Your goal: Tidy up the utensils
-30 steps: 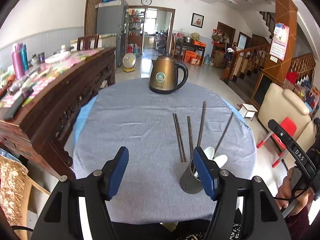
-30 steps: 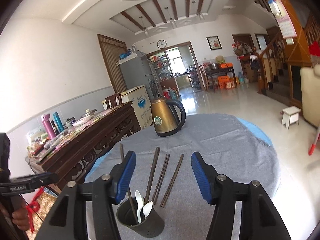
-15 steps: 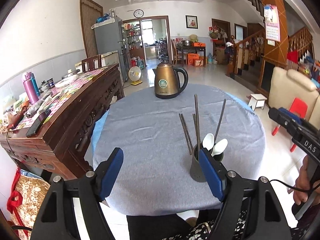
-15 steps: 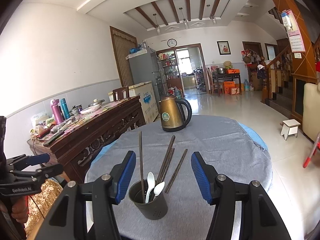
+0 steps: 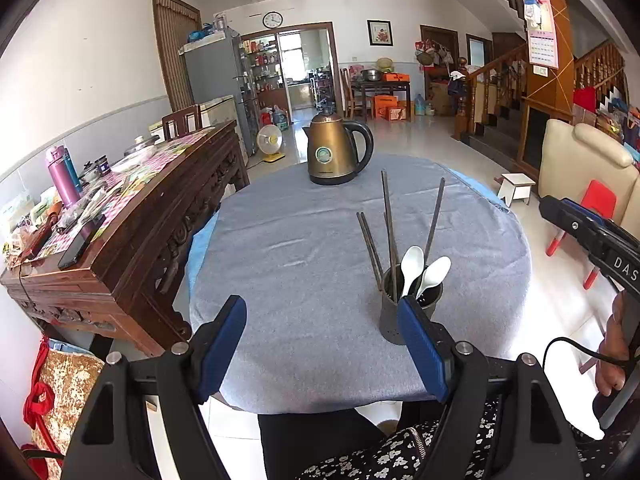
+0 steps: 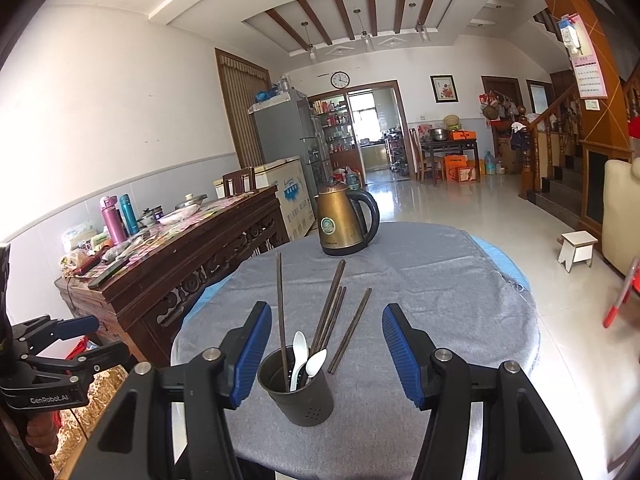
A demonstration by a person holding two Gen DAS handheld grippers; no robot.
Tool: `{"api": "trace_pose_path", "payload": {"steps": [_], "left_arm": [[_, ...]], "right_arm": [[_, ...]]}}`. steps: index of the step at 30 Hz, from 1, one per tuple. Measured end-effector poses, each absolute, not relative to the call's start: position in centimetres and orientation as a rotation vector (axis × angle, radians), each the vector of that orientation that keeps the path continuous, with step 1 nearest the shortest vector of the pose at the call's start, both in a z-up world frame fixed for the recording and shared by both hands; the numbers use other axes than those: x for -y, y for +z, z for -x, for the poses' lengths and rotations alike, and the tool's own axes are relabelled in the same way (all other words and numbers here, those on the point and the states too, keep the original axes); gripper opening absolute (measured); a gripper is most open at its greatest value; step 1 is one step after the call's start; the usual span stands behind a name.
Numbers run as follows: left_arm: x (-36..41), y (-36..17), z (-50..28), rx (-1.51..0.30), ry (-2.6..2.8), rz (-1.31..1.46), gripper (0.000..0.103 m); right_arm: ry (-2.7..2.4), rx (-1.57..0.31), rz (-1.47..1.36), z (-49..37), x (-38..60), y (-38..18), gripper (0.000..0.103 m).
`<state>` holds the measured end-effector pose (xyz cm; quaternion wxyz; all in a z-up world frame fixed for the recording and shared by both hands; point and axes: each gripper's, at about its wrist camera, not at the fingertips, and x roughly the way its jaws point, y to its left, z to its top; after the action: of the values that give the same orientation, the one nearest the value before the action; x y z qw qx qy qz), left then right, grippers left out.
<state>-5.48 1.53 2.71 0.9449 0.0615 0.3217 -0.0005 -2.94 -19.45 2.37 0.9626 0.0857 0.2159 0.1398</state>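
Round and draped in grey cloth, the surface (image 6: 420, 280) stands in a tiled living room beside a carved wooden sideboard (image 6: 192, 256). A bronze kettle (image 6: 346, 220) sits at the far side of the surface. A dark cup (image 6: 298, 390) stands upright near the front edge. It holds two white spoons (image 6: 306, 362), bowls up, and upright dark chopsticks; one tall chopstick (image 6: 281, 312) leans against the cup's left rim. Just behind the cup, at least one chopstick (image 6: 350, 330) lies flat on the cloth, its near end just beside the cup's right side. Whether the neighbouring sticks lie flat or stand in the cup cannot be told. The right tool (image 6: 326, 354) hangs above the front edge with its blue pads spread wide, pinching nothing; the cup appears between and below them. The left tool (image 5: 324, 350) is likewise spread and empty, positioned left of the cup (image 5: 408, 308), with its right pad overlapping the cup's front in the left wrist view. Contact there cannot be told.
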Motion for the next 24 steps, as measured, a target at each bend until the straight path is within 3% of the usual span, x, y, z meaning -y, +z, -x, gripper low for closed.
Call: {"api": "trace_pose_path", "payload": {"steps": [24], "left_arm": [[-3.2, 2.0, 5.9, -0.698, 0.016, -0.070, 0.078]], "right_arm": [[0.293, -0.449, -0.171, 3.3, 18.8, 2.8, 0.061]]}}
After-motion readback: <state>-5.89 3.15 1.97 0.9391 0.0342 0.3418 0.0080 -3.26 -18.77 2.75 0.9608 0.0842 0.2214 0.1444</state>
